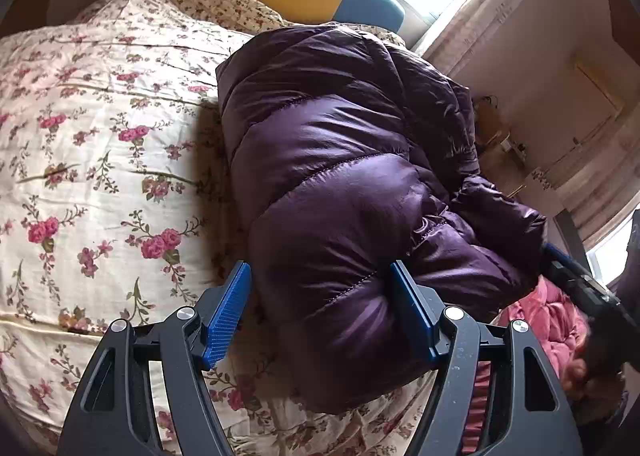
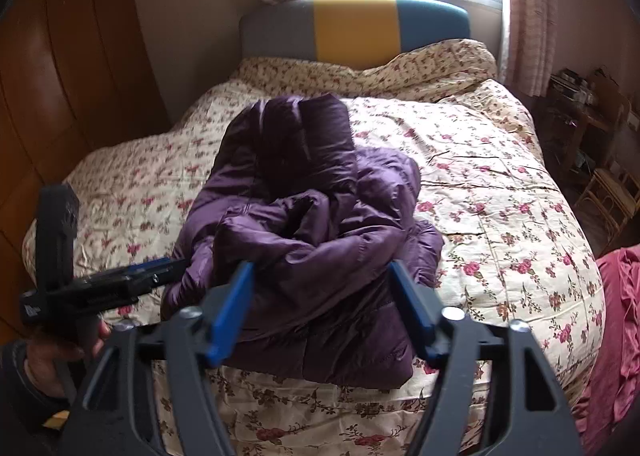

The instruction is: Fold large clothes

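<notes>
A dark purple puffer jacket [image 2: 304,215] lies bundled on the floral bedspread [image 2: 500,183], with a sleeve heaped on top. In the left wrist view the jacket [image 1: 340,159] fills the middle, and its near end sits between the blue pads of my left gripper [image 1: 320,268]. The right-hand pad [image 1: 412,308] lies against the fabric, while a strip of bedspread shows beside the other pad. My right gripper [image 2: 320,267] hovers open above the jacket's near edge, with nothing pinched. The left gripper [image 2: 160,268] also shows side-on at the jacket's left edge.
A grey, yellow and teal headboard [image 2: 356,27] stands under a bright window. A wooden wardrobe [image 2: 60,95] lines the left side. A wicker chair [image 2: 608,191] and a cluttered stand sit at the right. Pink quilted cloth [image 2: 616,316] hangs off the bed's near right corner.
</notes>
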